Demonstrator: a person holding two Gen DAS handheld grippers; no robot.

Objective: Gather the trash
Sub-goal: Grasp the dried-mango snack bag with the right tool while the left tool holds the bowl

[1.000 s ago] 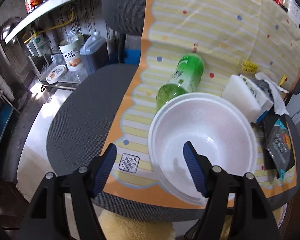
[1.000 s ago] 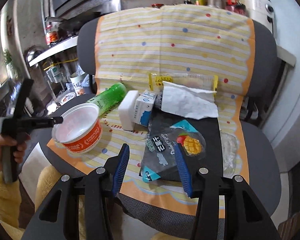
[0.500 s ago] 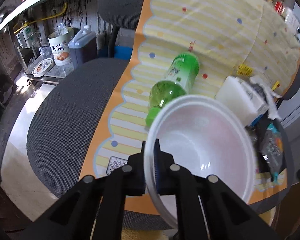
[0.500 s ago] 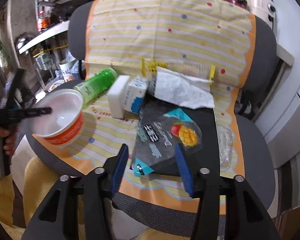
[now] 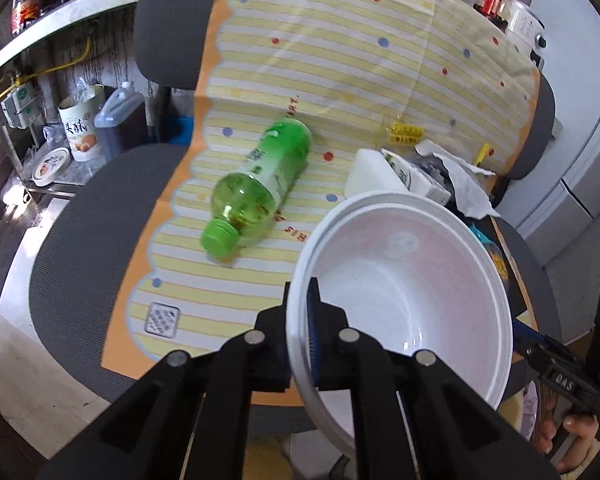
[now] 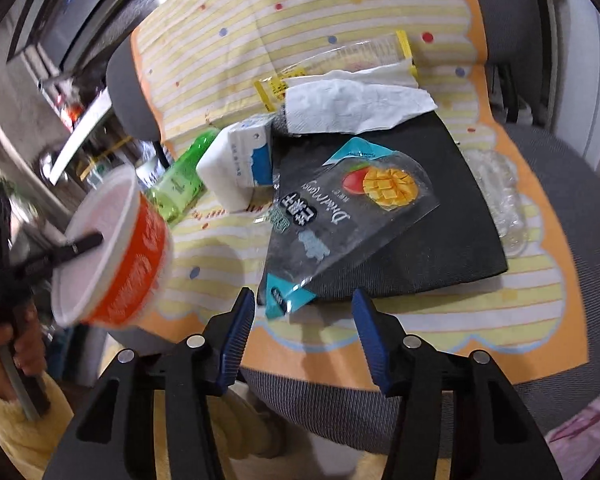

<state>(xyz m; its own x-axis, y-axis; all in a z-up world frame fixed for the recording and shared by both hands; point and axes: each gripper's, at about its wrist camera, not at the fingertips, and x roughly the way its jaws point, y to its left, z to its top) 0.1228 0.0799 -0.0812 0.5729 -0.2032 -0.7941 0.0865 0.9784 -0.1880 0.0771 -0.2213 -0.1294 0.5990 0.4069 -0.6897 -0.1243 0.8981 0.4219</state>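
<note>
Behind tissue (image 6: 356, 104), clear wrapper (image 6: 364, 54) partly hidden.

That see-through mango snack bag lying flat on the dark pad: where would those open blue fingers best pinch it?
Probably at the teal corner of the mango bag that overhangs the near edge of the dark pad. The right gripper, open, faces that corner, so it could come in low from the front; elsewhere the bag lies flat, offering nothing to pinch.

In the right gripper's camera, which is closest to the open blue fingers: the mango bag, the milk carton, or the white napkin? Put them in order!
Seen from the right gripper:
1. Mango bag: nearest, its teal corner just ahead between the fingers, lying on the black pad.
2. Milk carton: farther back, to the left.
3. White napkin: farthest, at the back by the chair's backrest.
</note>
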